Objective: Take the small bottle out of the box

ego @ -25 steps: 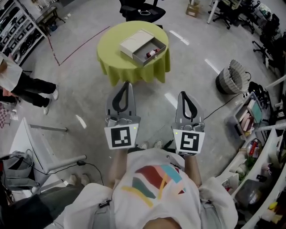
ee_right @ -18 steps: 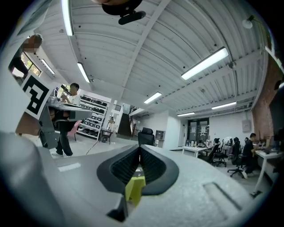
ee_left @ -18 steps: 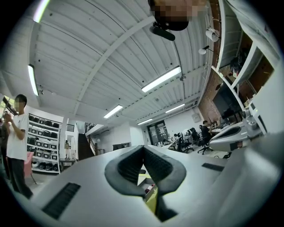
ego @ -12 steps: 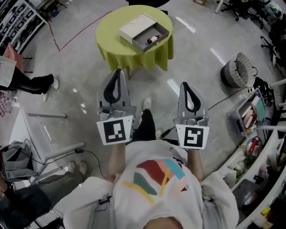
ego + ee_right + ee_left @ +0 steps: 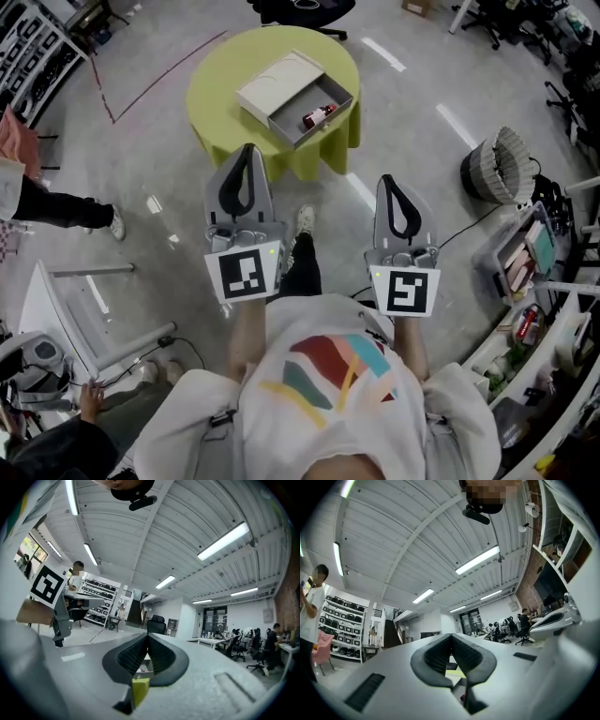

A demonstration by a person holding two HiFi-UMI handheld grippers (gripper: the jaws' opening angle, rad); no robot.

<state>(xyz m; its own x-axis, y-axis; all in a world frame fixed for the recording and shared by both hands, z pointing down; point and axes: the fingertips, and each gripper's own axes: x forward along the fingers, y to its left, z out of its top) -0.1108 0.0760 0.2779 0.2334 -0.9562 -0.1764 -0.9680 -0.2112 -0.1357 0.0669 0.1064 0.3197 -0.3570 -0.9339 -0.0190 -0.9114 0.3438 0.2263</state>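
The small bottle (image 5: 319,116), clear with a red cap, lies in the open grey drawer of a white box (image 5: 281,84). The box sits on a round table with a yellow-green cloth (image 5: 220,112), far ahead in the head view. My left gripper (image 5: 247,150) and right gripper (image 5: 387,180) are held side by side in front of my chest, well short of the table. Both are shut with nothing between the jaws. In the left gripper view the left gripper (image 5: 451,637) points towards the table, and the right gripper (image 5: 147,637) shows the same in its own view.
A wicker basket (image 5: 497,161) stands on the floor at the right, with a cable running from it. Cluttered shelves (image 5: 539,281) line the right edge. A person's legs (image 5: 66,211) and a white frame (image 5: 94,309) are at the left. An office chair base stands beyond the table.
The table and box have grown larger and sit nearer in the head view. My foot has stepped forward between the grippers. Both grippers stay shut and level.
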